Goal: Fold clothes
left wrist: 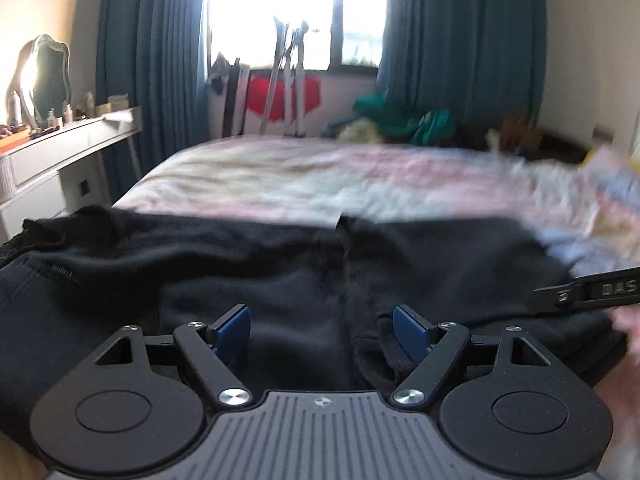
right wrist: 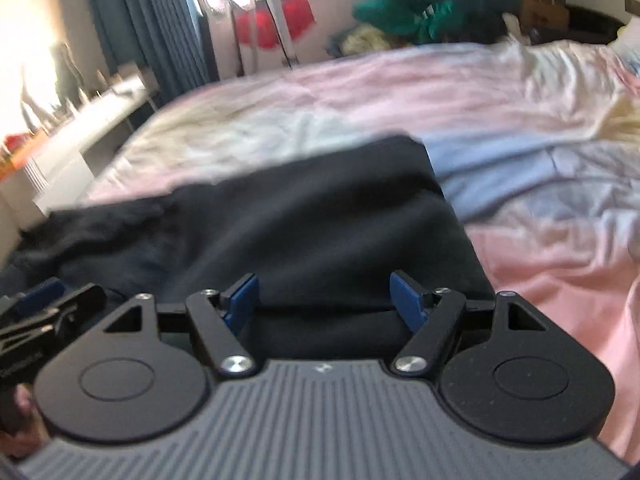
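Note:
A black garment [left wrist: 280,264] lies spread across the near part of the bed, with a seam running down its middle. My left gripper [left wrist: 322,332] hovers low over it, open, its blue pads [left wrist: 234,330] wide apart; a fold of cloth bunches by the right pad without being pinched. In the right wrist view the black garment [right wrist: 320,220] shows a straight folded right edge. My right gripper [right wrist: 324,300] is open just above its near edge, and nothing is pressed between the pads. Each gripper shows at the edge of the other's view: right gripper [left wrist: 592,292], left gripper [right wrist: 40,312].
The bed has a rumpled pink, white and blue quilt [right wrist: 520,120]. A white dressing table [left wrist: 60,148] with a mirror and bottles stands to the left. Green clothes [left wrist: 400,118] are piled beyond the bed, below a bright window with teal curtains [left wrist: 460,40]. A hand [right wrist: 20,408] is at the lower left.

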### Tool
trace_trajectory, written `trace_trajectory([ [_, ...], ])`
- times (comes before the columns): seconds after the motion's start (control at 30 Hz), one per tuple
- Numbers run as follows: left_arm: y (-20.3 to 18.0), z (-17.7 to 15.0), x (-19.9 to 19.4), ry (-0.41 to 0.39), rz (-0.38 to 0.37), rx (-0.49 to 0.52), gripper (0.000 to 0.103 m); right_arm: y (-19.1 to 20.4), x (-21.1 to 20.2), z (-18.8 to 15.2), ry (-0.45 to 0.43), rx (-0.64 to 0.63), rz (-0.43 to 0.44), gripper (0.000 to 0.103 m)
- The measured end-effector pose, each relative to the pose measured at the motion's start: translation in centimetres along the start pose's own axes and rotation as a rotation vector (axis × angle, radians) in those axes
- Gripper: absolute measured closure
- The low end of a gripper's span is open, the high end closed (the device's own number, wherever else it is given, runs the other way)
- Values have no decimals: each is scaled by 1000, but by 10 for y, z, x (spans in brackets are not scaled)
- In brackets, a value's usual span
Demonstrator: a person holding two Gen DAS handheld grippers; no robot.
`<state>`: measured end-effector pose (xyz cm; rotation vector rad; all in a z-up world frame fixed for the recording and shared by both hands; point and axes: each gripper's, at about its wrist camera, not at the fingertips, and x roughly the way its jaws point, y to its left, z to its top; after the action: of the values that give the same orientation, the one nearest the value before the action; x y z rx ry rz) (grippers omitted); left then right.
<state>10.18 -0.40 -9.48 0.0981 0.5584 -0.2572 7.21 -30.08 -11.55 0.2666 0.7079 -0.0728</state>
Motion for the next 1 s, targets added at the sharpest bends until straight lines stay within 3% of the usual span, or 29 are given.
trace_trajectory([
  [0.1,1,-5,10,50,8,-16,21,7,8,-8,11,-52,-32,29],
  [0.33,13,-6,4,50,-7,-59,21,11,9,-9,4,-58,-52,27],
  [0.47,29,-2,-25,80,-4,-108,21,11,9,-8,-3,-68,-57,28],
  [0.57,54,1,-52,133,41,-188,18,12,6,-9,-12,-80,-60,29],
  [0.7,113,-2,-82,207,83,-382,11,11,2,-9,-13,-79,-56,29],
  [0.8,162,-11,-101,219,48,-578,9,12,-1,-9,-6,-67,-54,29],
  [1.0,243,-43,-87,203,16,-1016,5,12,-11,-10,-9,-25,-36,29],
])
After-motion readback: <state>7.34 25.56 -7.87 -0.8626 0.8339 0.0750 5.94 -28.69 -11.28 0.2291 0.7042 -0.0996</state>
